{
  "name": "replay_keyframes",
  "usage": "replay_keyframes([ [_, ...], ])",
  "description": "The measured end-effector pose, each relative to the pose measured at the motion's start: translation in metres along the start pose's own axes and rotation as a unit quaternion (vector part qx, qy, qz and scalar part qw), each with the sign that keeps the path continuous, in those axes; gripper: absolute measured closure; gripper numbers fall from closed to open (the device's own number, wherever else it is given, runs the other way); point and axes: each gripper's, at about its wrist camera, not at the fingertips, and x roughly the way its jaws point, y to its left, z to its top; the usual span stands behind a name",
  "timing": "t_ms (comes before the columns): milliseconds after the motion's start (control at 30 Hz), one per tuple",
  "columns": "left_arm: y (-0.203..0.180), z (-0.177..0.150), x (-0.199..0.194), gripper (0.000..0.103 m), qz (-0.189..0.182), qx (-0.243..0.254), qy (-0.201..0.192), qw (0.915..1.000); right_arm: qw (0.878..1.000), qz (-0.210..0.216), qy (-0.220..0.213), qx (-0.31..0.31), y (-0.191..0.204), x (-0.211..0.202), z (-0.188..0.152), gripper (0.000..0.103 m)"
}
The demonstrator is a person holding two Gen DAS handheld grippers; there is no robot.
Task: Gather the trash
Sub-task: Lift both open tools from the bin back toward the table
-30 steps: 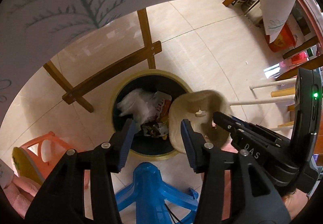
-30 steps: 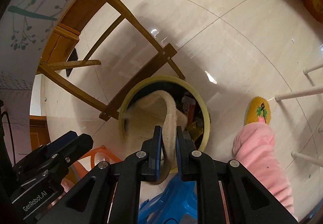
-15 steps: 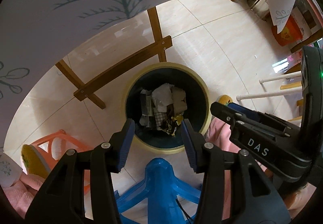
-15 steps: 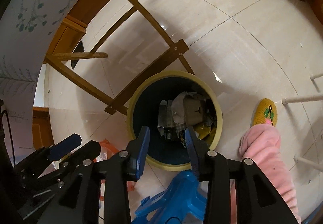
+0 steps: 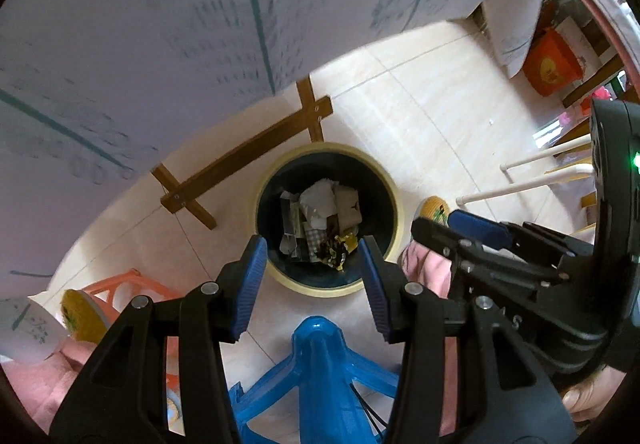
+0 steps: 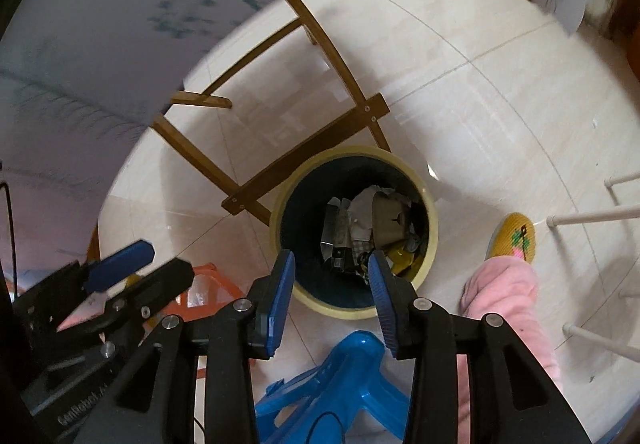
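Several pieces of trash (image 5: 320, 222) already sit in the bin (image 5: 394, 203), a dark round bucket with a pale yellow rim on the tiled floor (image 5: 420, 103): crumpled white paper, a beige cardboard piece, checked scrap, yellow wrapper, something silvery at the side. All of it is down inside, nothing over the rim.

Left gripper (image 5: 310, 284) points down over the bin, jaws apart, nothing between the blue pads. Right gripper (image 6: 330, 294) likewise above the bin, jaws opening, empty gap, trash visible only far below through it. Neither holds anything.

Progress: looks like a drop-off is complete and both tools are free. No loose litter visible on the floor in either view, so whether more is left to collect can't be told from here; any remaining bits would be out of frame, maybe on the table under the white patterned tablecloth (image 5: 140, 23).

Around the bin: wooden table legs (image 5: 248, 159) just behind, blue plastic stool (image 5: 320, 360) just in front, orange stool (image 5: 132, 284) to one side, a pink sleeve (image 6: 508, 296) and yellow slipper (image 6: 514, 240) on the other.
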Motion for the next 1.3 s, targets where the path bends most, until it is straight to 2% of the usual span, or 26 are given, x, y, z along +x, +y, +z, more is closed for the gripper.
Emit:
replay_keyframes([
  [300, -0.007, 0.000, -0.080, 0.059, -0.020, 0.006, -0.043, 0.9988, 0.998, -0.012, -0.049, -0.025, 0.021, -0.083, -0.017, 0.051],
  [533, 0.009, 0.007, -0.150, 0.059, -0.039, -0.020, -0.073, 0.9964, 0.993, -0.014, -0.100, -0.057, 0.049, -0.155, -0.017, 0.048],
  [733, 0.029, 0.028, -0.210, 0.059, -0.050, -0.042, -0.112, 0.9915, 0.983, -0.014, -0.153, -0.099, 0.081, -0.216, -0.004, 0.047],
  [900, 0.050, 0.056, -0.259, 0.058, -0.037, -0.031, -0.149, 0.9877, 0.971, -0.005, -0.192, -0.144, 0.116, -0.265, 0.024, 0.043],
  [1067, 0.081, 0.096, -0.301, 0.051, -0.023, -0.029, -0.168, 0.9850, 0.963, 0.001, -0.203, -0.179, 0.153, -0.294, 0.065, 0.039],
  [1200, 0.111, 0.136, -0.322, 0.049, -0.029, -0.037, -0.162, 0.9858, 0.960, 0.009, -0.199, -0.199, 0.179, -0.316, 0.112, 0.038],
  [1300, 0.139, 0.177, -0.334, 0.048, -0.025, -0.047, -0.161, 0.9856, 0.959, 0.020, -0.200, -0.199, 0.196, -0.328, 0.157, 0.032],
])
